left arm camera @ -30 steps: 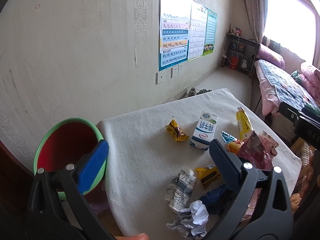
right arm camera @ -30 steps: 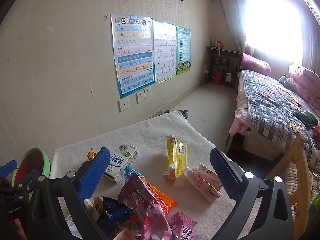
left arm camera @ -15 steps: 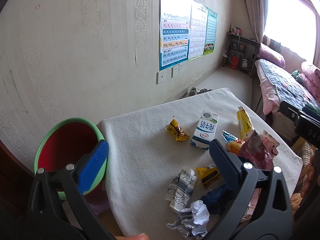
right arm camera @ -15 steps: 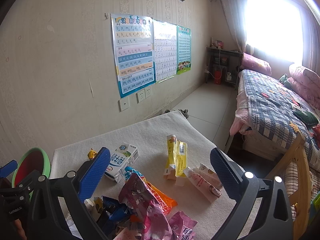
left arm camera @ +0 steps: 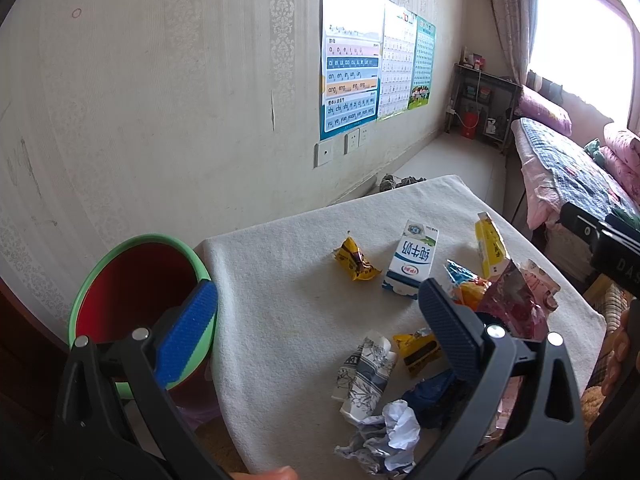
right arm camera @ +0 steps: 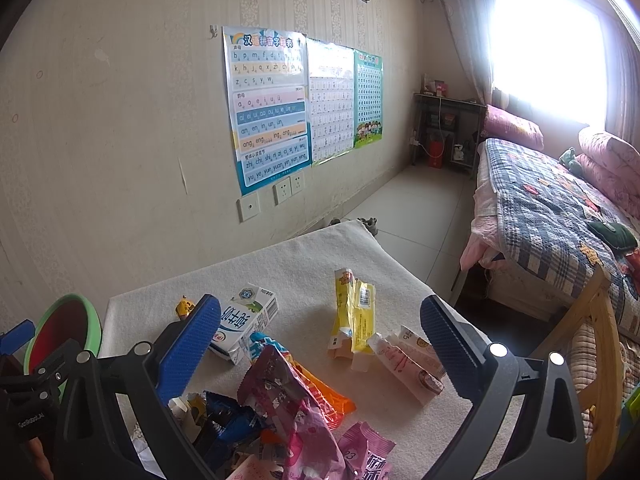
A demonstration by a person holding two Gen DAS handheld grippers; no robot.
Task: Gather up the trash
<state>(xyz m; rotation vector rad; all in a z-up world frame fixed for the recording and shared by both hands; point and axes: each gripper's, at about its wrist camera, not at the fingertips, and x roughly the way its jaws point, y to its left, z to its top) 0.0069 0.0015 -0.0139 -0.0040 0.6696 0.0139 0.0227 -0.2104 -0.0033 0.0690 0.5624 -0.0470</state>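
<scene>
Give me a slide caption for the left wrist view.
Open left gripper above littered table, bin at its left.

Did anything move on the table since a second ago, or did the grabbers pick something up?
Nothing visibly changed. The left gripper and right gripper stay open and hold nothing. The milk carton, the crumpled paper, the other wrappers and the green bin beside the table lie where they were.
</scene>
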